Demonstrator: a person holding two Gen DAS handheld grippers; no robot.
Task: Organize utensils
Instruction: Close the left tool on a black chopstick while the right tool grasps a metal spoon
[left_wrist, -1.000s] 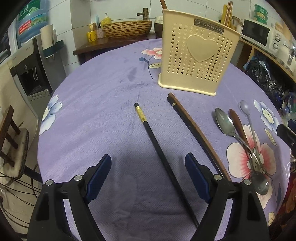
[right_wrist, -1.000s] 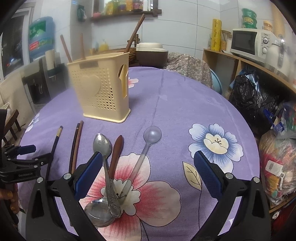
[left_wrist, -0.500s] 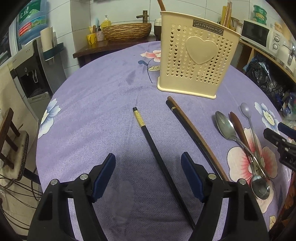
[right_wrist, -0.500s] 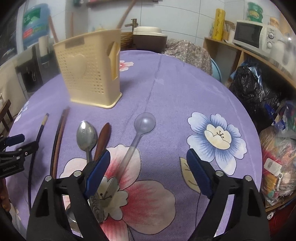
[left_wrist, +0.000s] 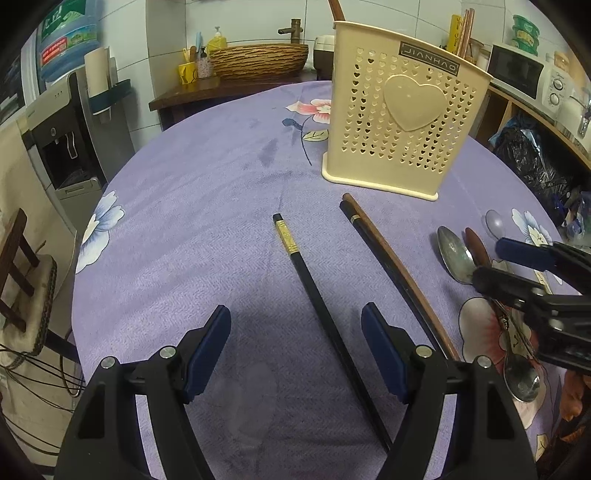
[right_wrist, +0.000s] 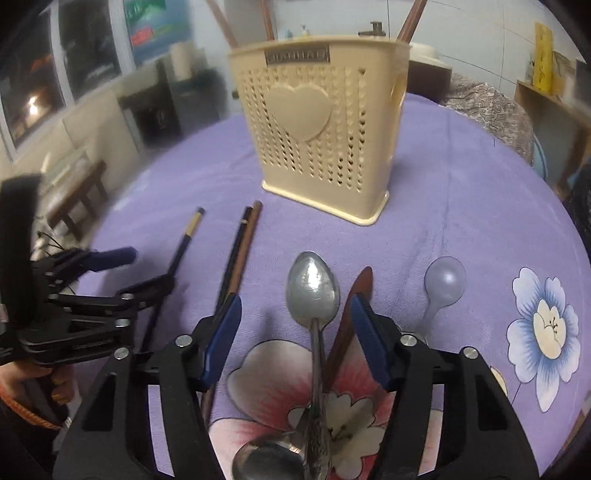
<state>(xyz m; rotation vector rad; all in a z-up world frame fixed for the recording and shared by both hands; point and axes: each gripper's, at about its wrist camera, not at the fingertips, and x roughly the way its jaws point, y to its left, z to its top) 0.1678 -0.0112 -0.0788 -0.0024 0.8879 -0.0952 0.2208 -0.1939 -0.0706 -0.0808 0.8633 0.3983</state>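
Note:
A cream utensil holder (left_wrist: 402, 122) with a heart stands upright on the purple cloth; it also shows in the right wrist view (right_wrist: 317, 122). A black chopstick with a gold band (left_wrist: 317, 295) lies between the fingers of my open left gripper (left_wrist: 295, 343). A black and a brown chopstick (left_wrist: 391, 266) lie side by side to its right. A metal spoon (right_wrist: 314, 291), a brown wooden utensil (right_wrist: 351, 314) and a clear plastic spoon (right_wrist: 443, 284) lie further right. My open right gripper (right_wrist: 295, 332) hovers over the metal spoon's handle. Both grippers are empty.
The round table (left_wrist: 184, 203) has a purple flowered cloth. Chopsticks stand in the holder. A water dispenser (left_wrist: 74, 140) and a stool (left_wrist: 22, 280) are to the left, a wicker basket (left_wrist: 258, 61) behind, a microwave (left_wrist: 517, 70) and bags to the right.
My right gripper has swung left and now faces the holder with the metal spoon between its fingers. My left gripper has shifted only slightly over the black chopstick.

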